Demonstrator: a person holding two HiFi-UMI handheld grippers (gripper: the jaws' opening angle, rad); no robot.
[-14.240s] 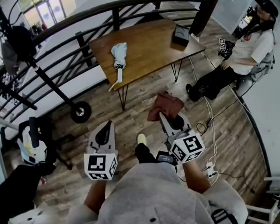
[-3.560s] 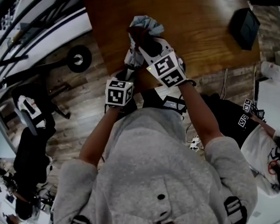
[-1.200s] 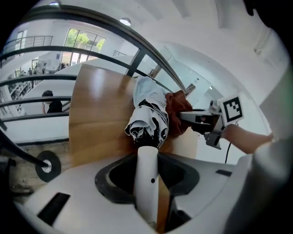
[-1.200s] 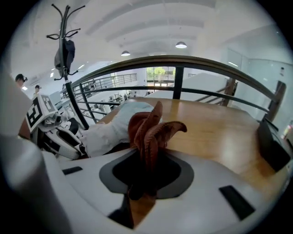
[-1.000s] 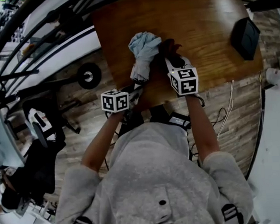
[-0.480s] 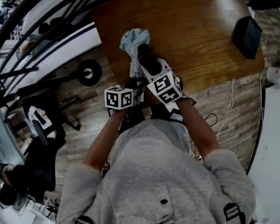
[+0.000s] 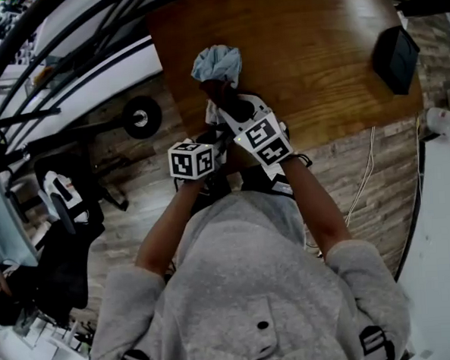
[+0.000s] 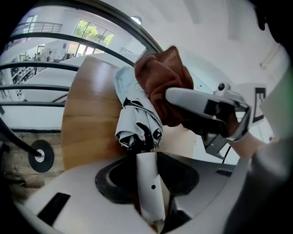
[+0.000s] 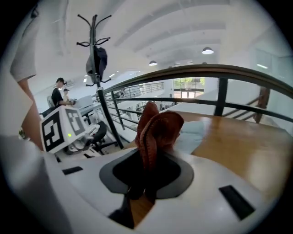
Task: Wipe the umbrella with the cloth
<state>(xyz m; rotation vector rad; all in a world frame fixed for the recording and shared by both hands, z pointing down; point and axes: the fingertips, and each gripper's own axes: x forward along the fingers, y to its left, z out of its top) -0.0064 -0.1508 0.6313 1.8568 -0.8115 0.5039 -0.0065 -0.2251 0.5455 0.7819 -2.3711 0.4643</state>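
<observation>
**Left gripper** (image 8: 154, 201): jaws clamped on the white cylindrical handle (image 8: 149, 180) of the pale blue folded fabric umbrella (image 8: 136, 116). In the left gripper view the handle rises from the lower centre of the frame. The bunched canopy, with its dark rib tips, sits directly above the jaws.

**Right gripper** (image 9: 146, 180): jaws closed on a reddish-brown soft cloth (image 9: 155, 128). The cloth stands up out of the jaw gap in the centre of the right gripper view as a folded, crumpled wad.

**Contact:** in the left gripper view the cloth (image 8: 167, 84) presses against the right side of the canopy, just above the rib tips. The right gripper (image 8: 203, 109) enters from the right of that frame.

**Position:** in the head view the umbrella (image 7: 216, 63) lies in the upper centre of the frame, over the near left part of the brown wooden table (image 7: 323, 40). Whether the canopy rests on the tabletop cannot be determined. Both grippers converge just below the canopy, the left gripper (image 7: 210, 140) beside and slightly lower than the right gripper (image 7: 226, 101).

**Surroundings:** a black box (image 7: 394, 49) sits on the table at the upper right, well apart from the umbrella.
</observation>
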